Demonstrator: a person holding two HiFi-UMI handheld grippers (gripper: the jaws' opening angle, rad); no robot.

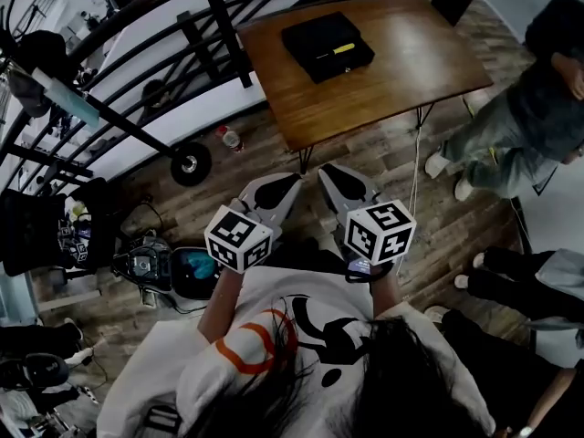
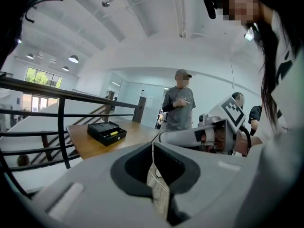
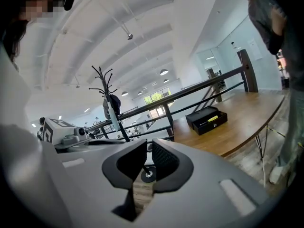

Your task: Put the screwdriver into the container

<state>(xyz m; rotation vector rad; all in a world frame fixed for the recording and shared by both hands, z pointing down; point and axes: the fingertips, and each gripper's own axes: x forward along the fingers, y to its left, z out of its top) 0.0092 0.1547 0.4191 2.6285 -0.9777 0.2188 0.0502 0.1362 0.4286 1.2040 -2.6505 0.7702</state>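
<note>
— Jaws, near end?
— Both the left gripper (image 2: 153, 145) and right gripper (image 3: 147, 145) are narrowed almost to touching, empty, short of the brown wooden table (image 1: 401, 71).
— Tool?
— The yellow-handled screwdriver (image 1: 342, 49) lies inside the open black box (image 1: 306, 36), far on the table.

The surface (image 1: 401, 53) is smooth brown wood with a soft shine. The container (image 1: 315, 36) looks dull black. The floor (image 1: 392, 167) is worn wood planks. The left gripper (image 1: 290, 182) and right gripper (image 1: 330, 173) are smooth grey plastic.

The screwdriver (image 1: 341, 49) lies in the container (image 1: 308, 35) on the table (image 1: 415, 55).
</note>
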